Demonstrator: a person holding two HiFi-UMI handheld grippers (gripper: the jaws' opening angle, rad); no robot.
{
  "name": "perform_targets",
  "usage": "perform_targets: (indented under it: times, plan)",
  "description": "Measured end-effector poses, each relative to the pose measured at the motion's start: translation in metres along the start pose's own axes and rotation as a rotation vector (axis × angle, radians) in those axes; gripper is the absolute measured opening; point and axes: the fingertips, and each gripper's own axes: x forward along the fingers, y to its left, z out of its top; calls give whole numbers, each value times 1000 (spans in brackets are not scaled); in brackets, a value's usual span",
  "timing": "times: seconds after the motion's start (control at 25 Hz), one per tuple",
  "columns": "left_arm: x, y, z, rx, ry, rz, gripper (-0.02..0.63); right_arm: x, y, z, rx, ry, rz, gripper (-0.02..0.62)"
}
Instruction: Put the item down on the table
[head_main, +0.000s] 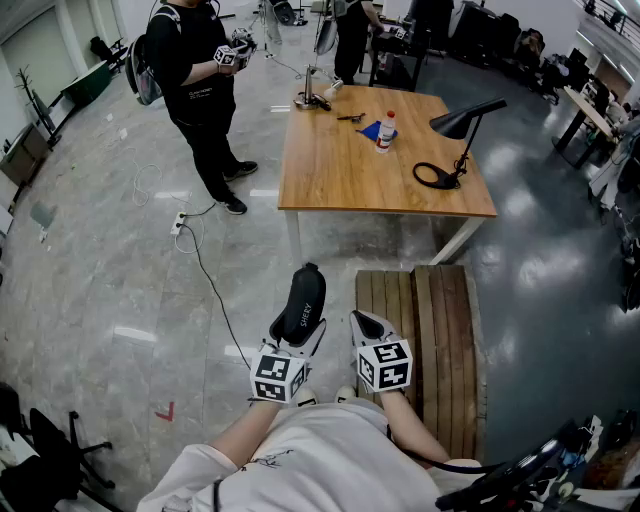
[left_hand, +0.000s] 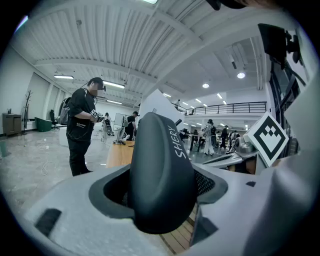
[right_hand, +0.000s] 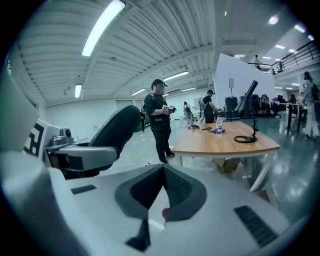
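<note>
clearly unfinished: left gripper (head_main: 300, 338) clamped on the black case (head_main: 303, 300), table (head_main: 335, 170) well ahead of it. right gripper (head_main: 364, 323) jaws together, empty.

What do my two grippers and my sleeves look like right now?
The left gripper and right gripper both have pale grey bodies and dark ribbed pads. Each carries a cube of black-and-white square markers. The person wears a white short-sleeved shirt.

The person is wearing a white short-sleeved shirt (head_main: 320, 450) with a dark drawing (head_main: 262, 462) on the left sleeve. The left gripper (head_main: 302, 335) and right gripper (head_main: 366, 326) are showing pale grey shells, dark-padded jaws and black-and-white marker cubes (head_main: 279, 376).
</note>
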Motion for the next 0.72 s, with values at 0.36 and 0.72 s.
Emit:
perform_targets:
  times: [0.36, 0.72]
  plan:
    - [7, 22, 6, 8, -7, -19, 334, 19, 5, 9, 10, -13, -18, 2]
    - [51, 38, 11, 4, 0, -7, 334, 57, -22, 15, 29, 4, 6, 2]
